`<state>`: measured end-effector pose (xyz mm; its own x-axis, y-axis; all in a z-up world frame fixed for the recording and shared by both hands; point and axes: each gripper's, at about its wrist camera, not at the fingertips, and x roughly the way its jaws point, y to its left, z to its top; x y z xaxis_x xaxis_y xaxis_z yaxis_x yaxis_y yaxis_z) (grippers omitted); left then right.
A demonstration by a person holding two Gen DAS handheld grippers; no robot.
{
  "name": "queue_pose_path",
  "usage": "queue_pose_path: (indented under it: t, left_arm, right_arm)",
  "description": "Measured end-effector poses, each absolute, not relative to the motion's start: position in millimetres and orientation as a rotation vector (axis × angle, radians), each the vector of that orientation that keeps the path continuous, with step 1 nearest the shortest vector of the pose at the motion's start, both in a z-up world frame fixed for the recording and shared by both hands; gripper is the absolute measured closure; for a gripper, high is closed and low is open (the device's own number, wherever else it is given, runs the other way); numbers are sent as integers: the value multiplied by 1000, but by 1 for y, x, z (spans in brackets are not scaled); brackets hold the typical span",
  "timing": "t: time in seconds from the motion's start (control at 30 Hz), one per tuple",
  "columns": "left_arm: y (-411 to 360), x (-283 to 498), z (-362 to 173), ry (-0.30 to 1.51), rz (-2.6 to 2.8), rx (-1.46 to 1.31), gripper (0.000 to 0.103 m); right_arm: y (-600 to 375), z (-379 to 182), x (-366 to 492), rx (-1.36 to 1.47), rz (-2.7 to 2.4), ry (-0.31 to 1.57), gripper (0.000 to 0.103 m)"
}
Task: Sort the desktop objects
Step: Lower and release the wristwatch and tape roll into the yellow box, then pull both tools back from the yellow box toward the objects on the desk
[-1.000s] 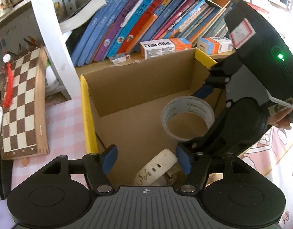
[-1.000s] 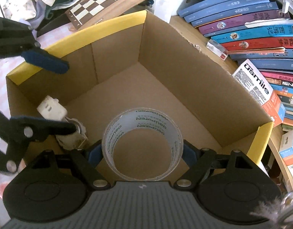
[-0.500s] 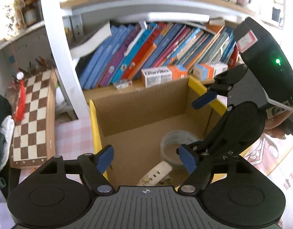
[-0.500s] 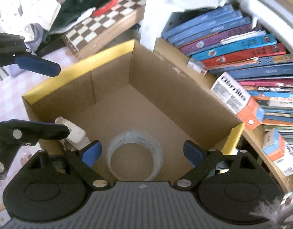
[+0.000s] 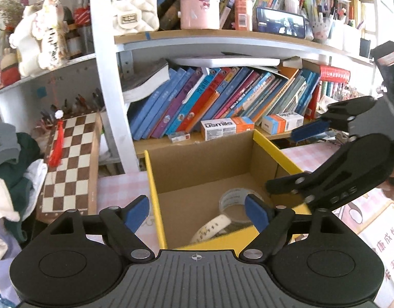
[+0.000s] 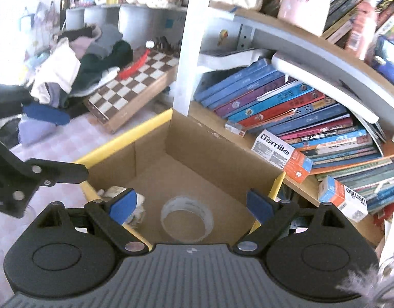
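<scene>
A cardboard box with yellow rim (image 5: 191,161) (image 6: 217,159) stands on the pink checked desk. Inside it lie a roll of clear tape (image 5: 234,201) (image 6: 186,218) and a white power strip (image 5: 212,229) (image 6: 136,209). My left gripper (image 5: 197,210) is open and empty, held above the box's near edge. My right gripper (image 6: 190,204) is open and empty, above the box over the tape. Each gripper shows in the other's view: the right one at right in the left wrist view (image 5: 330,159), the left one at left in the right wrist view (image 6: 30,151).
A bookshelf with leaning books (image 5: 222,97) and usmile cartons (image 5: 226,128) (image 6: 281,151) stands behind the box. A wooden chessboard (image 5: 68,164) (image 6: 135,79) leans at the left beside a pile of clothes (image 6: 76,66). A white shelf post (image 5: 109,71) stands behind the box.
Both grippers have risen and pulled back from inside the box. The right gripper let go of the tape roll, which now lies on the box floor.
</scene>
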<state>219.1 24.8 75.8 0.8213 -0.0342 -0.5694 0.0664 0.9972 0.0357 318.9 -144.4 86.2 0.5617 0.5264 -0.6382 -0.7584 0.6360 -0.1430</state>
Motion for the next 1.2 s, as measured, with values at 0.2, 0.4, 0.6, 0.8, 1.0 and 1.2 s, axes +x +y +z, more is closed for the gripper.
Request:
queue_pose_path:
  t: [0.2,0.4,0.6,0.8,1.0,1.2]
  left_arm:
    - [29,194,77,592,-59,47,19]
    - [30,168,80,573,-77,68,16]
    - [34,147,76,582,-97,57,15]
    - [39,129,69,600,-114,41,15]
    - [44,114,62,615,-121,44,15]
    - [49,100,53,631,-126,48,15]
  right_arm:
    - [-157,93,286,-394,748,586,10]
    - [-167,94,255,-350,691,578,10]
    - [-173,93,228,-298,636,584,9]
    - [-179,89,201,-252,578,588,9]
    - [-180,75,175,-263,526,606,9]
    - [-182,61,152,-264,489,637,9]
